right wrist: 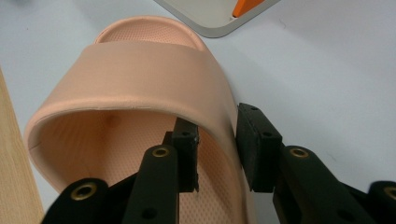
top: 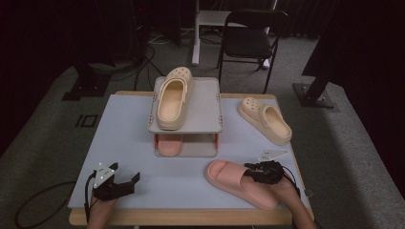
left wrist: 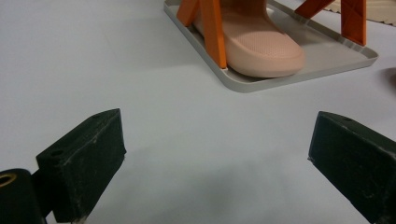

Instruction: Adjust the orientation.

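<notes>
At the near edge of the desk [top: 119, 143], towards its right corner, the right gripper [top: 260, 172] has its jaws on the side of the strap of a pink slide sandal [top: 239, 183]. The right gripper view gives what the high view cannot: one pad [right wrist: 187, 154] sits inside the strap, against its inner face, and the other lies outside it, with the strap wall between them. The outer pad looks very close to the strap, though a thin gap may remain (the angle makes it hard to tell). The jaws are narrow and appear clamped on the strap. The sandal lies flat on the desk, toe pointing towards the middle, heel by the near edge. The right hand comes in from the bottom, wrist low, gripper pointing forward and left.

Near the near left corner the left gripper [top: 125, 183] rests low over bare desk, its jaws wide apart with nothing between them. The left gripper view looks across to a second pink sandal [left wrist: 252, 44] on the lower tray of a small rack [top: 210, 119] with orange legs.

Farther off, a cream clog [top: 173, 98] lies on the rack's top shelf. Another cream clog [top: 265, 119] lies on the desk towards the far right corner.
</notes>
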Demonstrator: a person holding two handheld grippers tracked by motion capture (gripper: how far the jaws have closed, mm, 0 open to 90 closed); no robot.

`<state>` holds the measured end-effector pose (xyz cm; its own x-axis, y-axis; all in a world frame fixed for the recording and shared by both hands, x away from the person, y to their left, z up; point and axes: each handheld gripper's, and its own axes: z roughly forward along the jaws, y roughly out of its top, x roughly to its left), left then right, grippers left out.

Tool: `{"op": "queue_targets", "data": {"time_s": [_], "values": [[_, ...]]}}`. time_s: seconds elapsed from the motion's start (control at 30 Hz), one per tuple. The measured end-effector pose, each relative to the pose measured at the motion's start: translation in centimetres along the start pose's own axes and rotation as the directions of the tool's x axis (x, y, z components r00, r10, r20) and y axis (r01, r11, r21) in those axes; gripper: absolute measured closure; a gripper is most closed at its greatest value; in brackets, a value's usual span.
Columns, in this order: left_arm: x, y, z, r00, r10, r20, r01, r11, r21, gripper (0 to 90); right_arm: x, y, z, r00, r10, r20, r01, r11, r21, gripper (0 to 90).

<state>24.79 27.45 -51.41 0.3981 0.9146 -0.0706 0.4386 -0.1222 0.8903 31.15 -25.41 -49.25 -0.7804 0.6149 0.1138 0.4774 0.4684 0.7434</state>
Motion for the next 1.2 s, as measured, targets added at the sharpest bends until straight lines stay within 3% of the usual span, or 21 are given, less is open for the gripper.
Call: {"op": "queue_targets", "data": {"time_s": [0.27, 0.73, 1.2], "values": [[0.1, 0.0, 0.0, 1.0000, -0.003, -0.002, 0.003, 1.0000, 0.001, 3.6, 0.5, 0.4, 0.0, 0.9996, -0.023, -0.015, 0.023, 1.000, -0.011, 73.5], [0.1, 0.2, -0.1, 1.0000, -0.003, -0.001, 0.003, 0.9999, -0.011, 3.5, 2.1, 3.0, 0.5, 0.9996, -0.021, 0.019, 0.023, 0.993, -0.117, 75.8], [-0.3, 0.8, 0.6, 0.9995, 0.008, 0.030, -0.008, 0.9997, -0.021, 3.6, 3.7, 4.3, 2.6, 0.9965, 0.056, 0.061, -0.049, 0.992, -0.115, 76.3]]}}
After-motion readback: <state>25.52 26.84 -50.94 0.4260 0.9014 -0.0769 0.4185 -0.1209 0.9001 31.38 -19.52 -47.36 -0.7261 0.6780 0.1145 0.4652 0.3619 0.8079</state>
